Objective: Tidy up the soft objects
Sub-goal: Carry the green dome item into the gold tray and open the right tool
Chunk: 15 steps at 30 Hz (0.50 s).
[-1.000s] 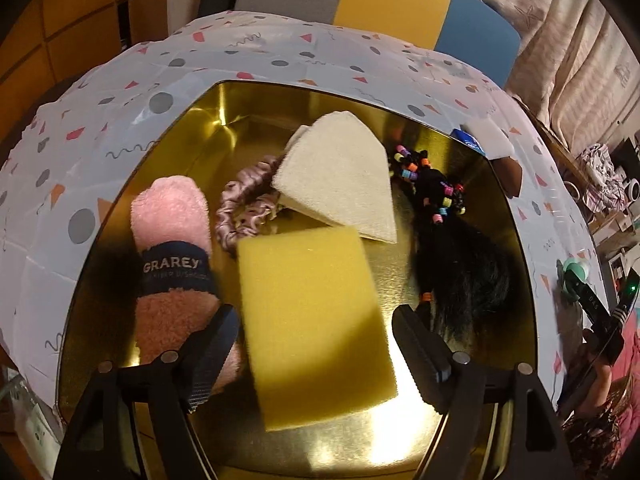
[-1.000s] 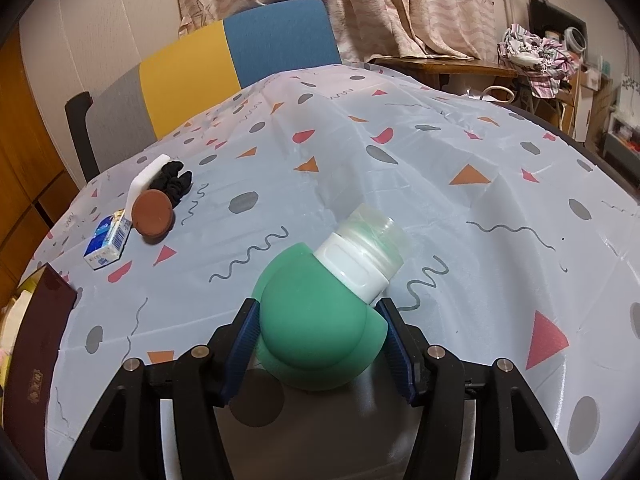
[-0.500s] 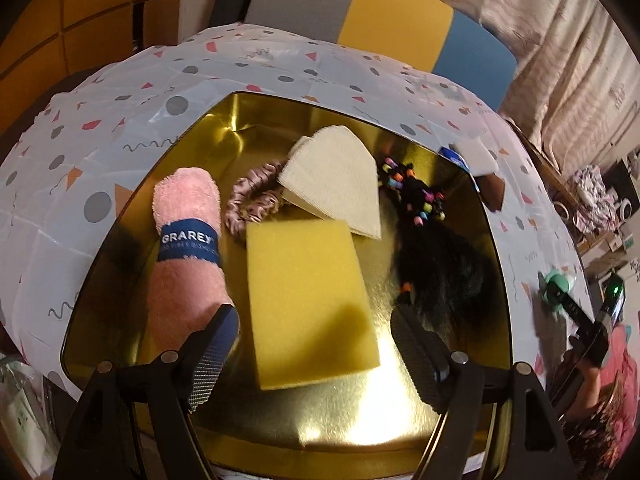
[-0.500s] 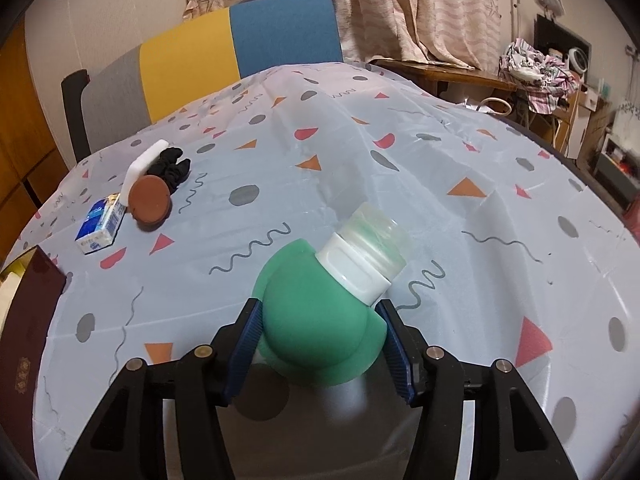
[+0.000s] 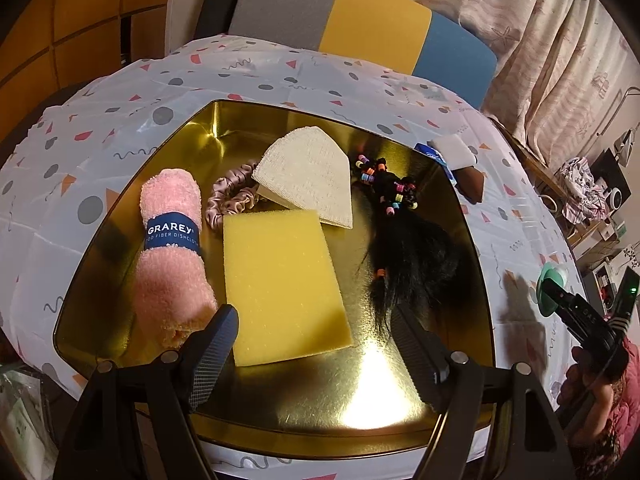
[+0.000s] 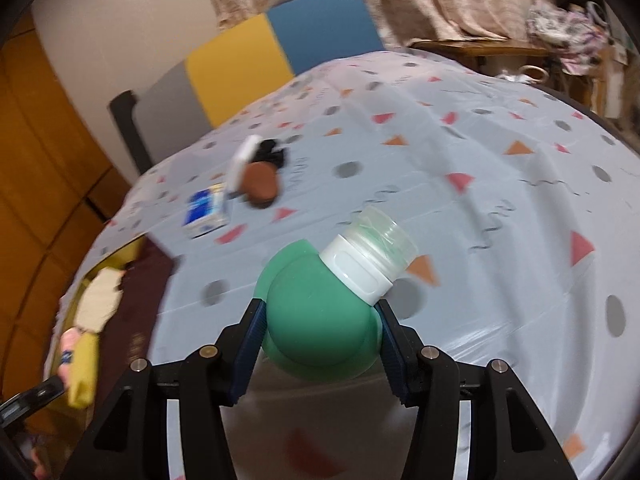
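Observation:
A gold tray (image 5: 472,240) holds a yellow sponge (image 5: 280,280), a rolled pink dishcloth (image 5: 170,248), a pink scrunchie (image 5: 230,200), a cream cloth (image 5: 308,176) and a black beaded hair bundle (image 5: 404,248). My left gripper (image 5: 316,336) is open and empty above the tray's near side. My right gripper (image 6: 320,336) is shut on a green squeeze bottle (image 6: 320,320) with a white cap and holds it above the table. The bottle also shows in the left wrist view (image 5: 550,284) at far right.
On the patterned tablecloth (image 6: 480,200) beyond the tray lie a blue and white carton (image 6: 206,216), a brown round puff (image 6: 262,184), a white sponge (image 6: 242,162) and a black item (image 6: 272,150). A grey, yellow and blue chair (image 5: 360,24) stands at the far side.
My left gripper has pulled back and up from the yellow sponge, staying open. My right gripper has lifted and swung left with the green bottle; the tray now shows at its left.

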Tool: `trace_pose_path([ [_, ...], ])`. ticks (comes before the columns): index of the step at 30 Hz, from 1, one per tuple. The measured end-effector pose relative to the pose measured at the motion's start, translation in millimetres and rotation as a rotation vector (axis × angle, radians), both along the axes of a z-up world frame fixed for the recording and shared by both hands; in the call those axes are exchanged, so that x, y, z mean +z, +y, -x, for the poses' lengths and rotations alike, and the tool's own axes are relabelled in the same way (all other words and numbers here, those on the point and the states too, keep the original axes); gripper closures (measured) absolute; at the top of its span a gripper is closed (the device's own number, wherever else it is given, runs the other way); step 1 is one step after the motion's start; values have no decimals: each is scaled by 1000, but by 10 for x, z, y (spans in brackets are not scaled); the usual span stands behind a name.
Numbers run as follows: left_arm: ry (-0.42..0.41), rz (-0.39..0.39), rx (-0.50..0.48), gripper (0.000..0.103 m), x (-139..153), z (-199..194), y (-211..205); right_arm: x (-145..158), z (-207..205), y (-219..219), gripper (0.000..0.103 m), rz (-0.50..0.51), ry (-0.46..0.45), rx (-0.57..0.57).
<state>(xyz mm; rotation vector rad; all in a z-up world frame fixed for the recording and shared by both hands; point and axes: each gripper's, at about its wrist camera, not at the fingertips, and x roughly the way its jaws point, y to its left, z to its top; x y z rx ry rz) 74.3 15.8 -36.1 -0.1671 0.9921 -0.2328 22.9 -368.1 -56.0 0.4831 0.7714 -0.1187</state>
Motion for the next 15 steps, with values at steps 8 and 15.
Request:
trace_pose_path([
  [8,-14,-11,26,24,37,22,94,429,13,847,48,1,-98,216],
  [15,-9,-2,69,24,43,4,251,633,-81,1632,48,56,-116,420],
])
